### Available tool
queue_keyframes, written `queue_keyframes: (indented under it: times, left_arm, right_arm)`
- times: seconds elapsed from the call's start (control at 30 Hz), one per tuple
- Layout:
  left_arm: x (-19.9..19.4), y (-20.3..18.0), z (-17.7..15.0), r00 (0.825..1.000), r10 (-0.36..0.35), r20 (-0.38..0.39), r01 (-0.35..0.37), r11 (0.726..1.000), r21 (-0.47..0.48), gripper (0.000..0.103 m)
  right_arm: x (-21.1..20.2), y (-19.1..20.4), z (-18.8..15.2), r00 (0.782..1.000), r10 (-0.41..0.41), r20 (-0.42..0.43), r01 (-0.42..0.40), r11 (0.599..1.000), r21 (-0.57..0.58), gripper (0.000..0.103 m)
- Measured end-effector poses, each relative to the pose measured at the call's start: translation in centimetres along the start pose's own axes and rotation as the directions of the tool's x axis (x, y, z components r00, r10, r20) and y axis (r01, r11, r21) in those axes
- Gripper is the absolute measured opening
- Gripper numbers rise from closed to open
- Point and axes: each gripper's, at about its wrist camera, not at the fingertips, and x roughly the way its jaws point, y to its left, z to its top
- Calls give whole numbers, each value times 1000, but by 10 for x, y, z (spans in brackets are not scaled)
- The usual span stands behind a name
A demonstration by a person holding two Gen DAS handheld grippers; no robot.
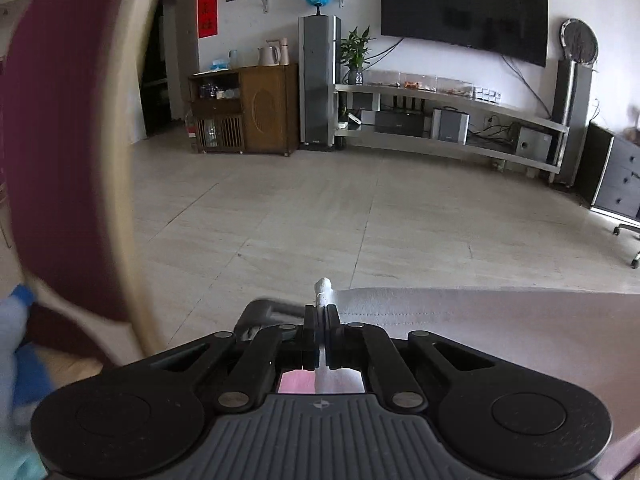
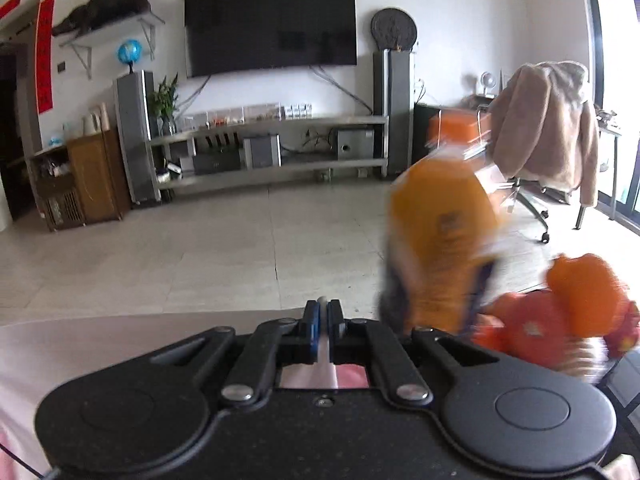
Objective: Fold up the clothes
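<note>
L wrist view first: my left gripper (image 1: 323,312) is clamped tight on a pinch of the pale garment (image 1: 480,320); a nub of fabric pokes out past the fingertips at 12 o'clock. From that pinch the cloth edge runs off toward 3 o'clock, pulled fairly straight, and the rest drapes under and to the right of the tool. Blurred maroon chair back (image 1: 68,140) sits at 9–10 o'clock, clear of the cloth.

R wrist view: my right gripper (image 2: 323,312) is likewise closed on the same garment (image 2: 120,332), a thin strip of fabric showing between the jaws. Here the cloth spreads toward 9 o'clock, i.e. back toward the L tool. Blurred orange plush toys (image 2: 440,232) at 2–3 o'clock, close beside the tool.

Key relation, as I judge it: the held edge spans L-to-R between both tools, long axis crosswise to where they point. Neither hand is nearer; each has its own corner. Next fold prob needs both moving together, keeping that edge taut. Can't see the lower hem.
</note>
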Motion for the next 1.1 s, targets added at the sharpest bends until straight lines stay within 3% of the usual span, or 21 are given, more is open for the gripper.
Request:
queue_keyframes:
  times: [0.13,0.27,0.43,0.53,0.63,0.7,0.77,0.83,0.93,1.1]
  left_arm:
    - [-64,12,-32,998,-60,-33,61,998,21,3]
    - [-107,20,-85,992,-90,-94,96,993,63,3]
    - [-107,30,-157,981,-53,-185,67,995,69,4]
    - [-94,32,-181,965,-6,-262,32,995,97,5]
    - [-97,49,-178,944,0,-330,18,998,52,13]
    - [-112,59,-176,945,-22,-325,31,999,22,29]
    - [-124,71,-180,953,-64,-295,61,998,-20,36]
    - [-136,82,-185,959,-106,-263,93,994,-63,38]
    - [-135,98,-191,961,-140,-237,91,974,-208,39]
    - [-115,106,-191,927,-234,-292,138,940,-313,39]
  right_arm:
    - [-62,-55,-14,999,27,-47,-27,1000,15,4]
    - [-110,-86,-57,987,49,-154,-40,997,65,4]
    - [-129,-115,-134,954,78,-289,-25,983,181,3]
    - [-125,-125,-171,928,114,-355,-10,960,280,2]
    - [-128,-132,-188,914,154,-375,-32,950,311,3]
    - [-129,-136,-191,909,187,-372,-55,940,336,6]
    - [-131,-139,-192,908,213,-360,-74,929,363,7]
    - [-130,-140,-197,904,229,-360,-75,916,395,13]
    - [-123,-139,-206,887,268,-377,-75,888,453,24]
    - [-112,-140,-210,874,298,-384,-65,854,516,31]
